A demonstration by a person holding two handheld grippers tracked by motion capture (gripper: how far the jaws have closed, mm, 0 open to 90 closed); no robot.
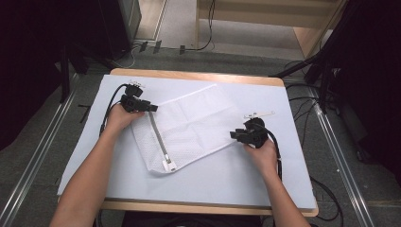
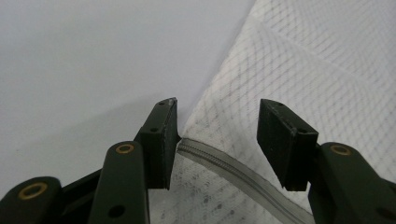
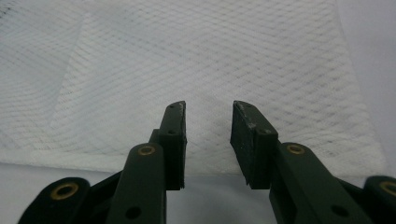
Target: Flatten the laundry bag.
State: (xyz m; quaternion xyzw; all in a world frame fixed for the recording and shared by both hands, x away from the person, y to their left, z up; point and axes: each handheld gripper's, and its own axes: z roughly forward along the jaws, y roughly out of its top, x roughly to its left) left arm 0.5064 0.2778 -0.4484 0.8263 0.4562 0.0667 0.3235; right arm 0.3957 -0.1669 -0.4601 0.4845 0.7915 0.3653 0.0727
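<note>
While the white mesh bag (image 1: 189, 127) is laid flat and slack on the counter (image 1: 94, 142), no contents can be made out inside it. Its zipper (image 1: 160, 142) end is straddled by the left tool (image 2: 217, 135), whose jaws are held apart, unclamped. The bag's opposite edge is faced by the right tool (image 3: 208, 140), also held apart on nothing.

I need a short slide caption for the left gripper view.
Open left gripper over the zipper corner of a white mesh bag.

Bare forearms, no sleeves; each hand (image 1: 124, 116) carries a black gripper (image 1: 152, 108) with brass-ringed rivets, flat rectangular pads (image 2: 163, 140) and a trailing black cable (image 1: 111, 101).
</note>
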